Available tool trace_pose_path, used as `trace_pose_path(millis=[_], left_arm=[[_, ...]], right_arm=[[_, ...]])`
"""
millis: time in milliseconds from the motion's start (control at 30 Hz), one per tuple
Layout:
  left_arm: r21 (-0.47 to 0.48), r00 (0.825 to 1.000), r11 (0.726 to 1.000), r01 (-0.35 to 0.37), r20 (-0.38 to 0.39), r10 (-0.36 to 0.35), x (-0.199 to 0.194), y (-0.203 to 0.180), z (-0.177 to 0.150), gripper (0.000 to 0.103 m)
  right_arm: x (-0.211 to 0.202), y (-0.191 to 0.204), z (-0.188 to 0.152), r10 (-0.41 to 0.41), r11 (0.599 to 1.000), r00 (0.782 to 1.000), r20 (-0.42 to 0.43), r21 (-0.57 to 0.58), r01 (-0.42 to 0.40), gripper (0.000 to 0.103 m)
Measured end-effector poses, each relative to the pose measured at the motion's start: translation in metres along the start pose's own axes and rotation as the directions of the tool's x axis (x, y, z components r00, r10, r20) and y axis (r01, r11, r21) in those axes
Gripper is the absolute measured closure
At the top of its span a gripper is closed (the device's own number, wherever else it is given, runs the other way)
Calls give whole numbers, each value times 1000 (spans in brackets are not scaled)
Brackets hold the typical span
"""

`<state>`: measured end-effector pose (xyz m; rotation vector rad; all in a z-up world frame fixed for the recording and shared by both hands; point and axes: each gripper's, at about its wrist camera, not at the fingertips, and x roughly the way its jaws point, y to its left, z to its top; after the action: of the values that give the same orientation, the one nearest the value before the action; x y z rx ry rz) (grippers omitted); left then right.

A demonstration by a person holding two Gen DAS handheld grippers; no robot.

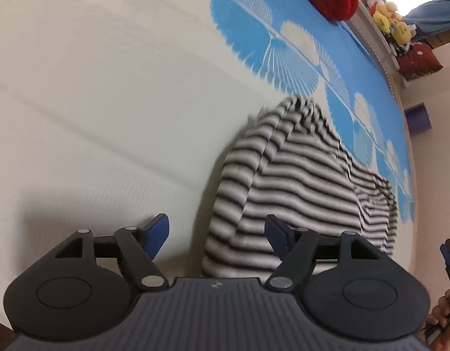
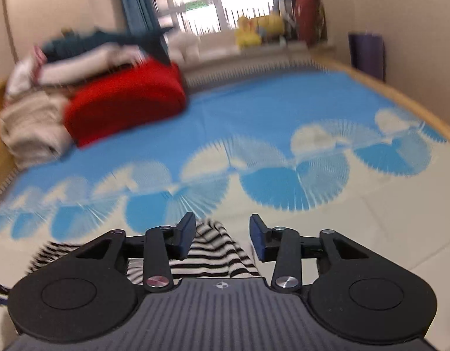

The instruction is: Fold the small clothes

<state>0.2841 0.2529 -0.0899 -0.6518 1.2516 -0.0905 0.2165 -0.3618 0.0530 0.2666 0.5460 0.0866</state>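
Observation:
A black-and-white striped garment (image 1: pixel 298 181) lies bunched on the cream part of a blue-and-cream bedspread (image 1: pixel 108 87). My left gripper (image 1: pixel 217 232) hangs over its near edge with the jaws wide apart; the cloth lies below them, not pinched. In the right wrist view the same striped garment (image 2: pixel 213 251) shows under and between the blue pads of my right gripper (image 2: pixel 222 234), which stands open above it and presses on nothing. The other gripper's tip (image 1: pixel 448 260) and a hand (image 1: pixel 441 318) show at the left wrist view's right edge.
A red cushion (image 2: pixel 125 99) and a heap of folded linens (image 2: pixel 34 122) lie at the far left of the bed. Yellow soft toys (image 2: pixel 257 30) sit on a sill by the window. The bed's wooden edge (image 2: pixel 400 96) runs along the right.

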Motion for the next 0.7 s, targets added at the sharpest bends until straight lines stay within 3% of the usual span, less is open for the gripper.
trace_pose_path(millis=[67,133,233,400,700], left_arm=[[-20,999,999,34,-41,-35,7,13,-5,24],[-34,994,997,65,-82,-67,17,20,-9,24],[-24,985,990,138,-97,-140,27,20,-7,23],[-3,972,977,212,-101,-212,50,5,0,23],[45,967,970,240,-96,-235,84,-39,10,25]], right_arm=[[-20,-3,-11,2,1000,999,38,1,-3,58],[-22,-7,-21,-37,999,999,-15,-1,37,59],[-33,-12,-17,-66,997,998,20,37,65,59],[-28,-14,-18,-117,993,993,-19,19,117,59],[-17,-17,-21,-156,988,987,-45,-6,156,59]])
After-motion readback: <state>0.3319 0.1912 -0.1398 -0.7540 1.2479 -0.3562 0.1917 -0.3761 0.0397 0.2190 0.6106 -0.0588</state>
